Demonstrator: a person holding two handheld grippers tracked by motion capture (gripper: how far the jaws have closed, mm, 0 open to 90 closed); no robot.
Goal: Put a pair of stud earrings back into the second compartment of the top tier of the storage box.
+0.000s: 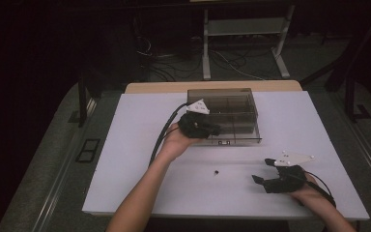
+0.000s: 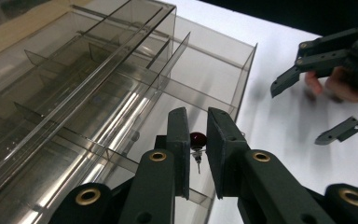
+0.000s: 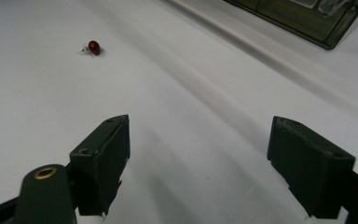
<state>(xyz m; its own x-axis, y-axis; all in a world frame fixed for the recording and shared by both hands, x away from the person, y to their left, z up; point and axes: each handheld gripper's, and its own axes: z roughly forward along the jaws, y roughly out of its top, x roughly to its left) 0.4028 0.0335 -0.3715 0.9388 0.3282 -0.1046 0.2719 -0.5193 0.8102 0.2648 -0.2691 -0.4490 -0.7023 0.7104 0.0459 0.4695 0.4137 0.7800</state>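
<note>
High view: the white counter carries a clear compartment box at its 12 o'clock edge, the box's near wall running parallel to the counter's front edge. The left gripper hangs over the box's near-left corner, at about 10 o'clock from the counter's centre. In the left gripper view its jaws stand narrow, pinching a dark red bead earring, whose thin metal post points down in the gap. The earring sits above the near row of compartments, just inside the box's front wall; the thin dividers run away toward 11 o'clock.

A second red bead earring lies loose on the bare counter near its centre, well apart from the box and from both grippers. In the right gripper view it lies at 11 o'clock from the jaws, with open white surface all around.

The right gripper rests at the counter's 4 o'clock, close to the front edge. Its jaws stand wide with nothing between them, and point toward 9 o'clock. The box's corner appears at 1 o'clock in the right gripper view. A wide band of bare counter separates the box's front wall from the right gripper.
</note>
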